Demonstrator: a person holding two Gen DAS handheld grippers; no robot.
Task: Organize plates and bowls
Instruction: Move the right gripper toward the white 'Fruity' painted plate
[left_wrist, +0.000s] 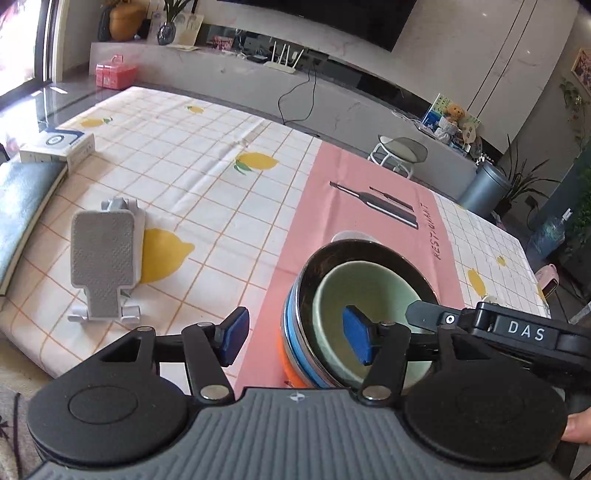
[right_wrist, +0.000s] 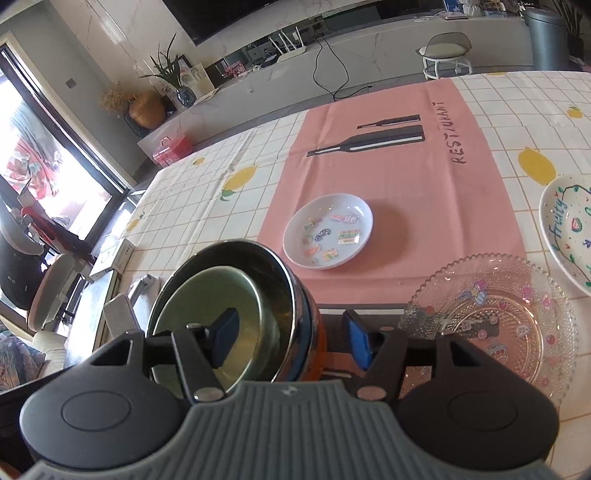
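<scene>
**Both grippers straddle the rim of a nested bowl stack on the pink mat, gripping nothing.**

The desk (right_wrist: 480, 96), under a lemon-print cloth with a pink mat (right_wrist: 406, 177) across it, carries the dishes spread apart, which suggests that sorting is only partly done. At the near edge of the mat stands the bowl stack (right_wrist: 236, 310): a pale green bowl (left_wrist: 365, 310) sits tilted inside a steel bowl (left_wrist: 354, 254), over blue and orange ones, smaller in larger so they take one spot. To its right lies a beaded glass plate (right_wrist: 495, 317), with a white "Fruity" plate (right_wrist: 565, 236) at the far right and a small white sticker plate (right_wrist: 328, 229) farther back on the mat. The left gripper (left_wrist: 295, 339) and right gripper (right_wrist: 291, 339) both stand wide, each with one blue pad inside the green bowl and one outside the stack, probably just let go or poised to clamp the wall.
</scene>
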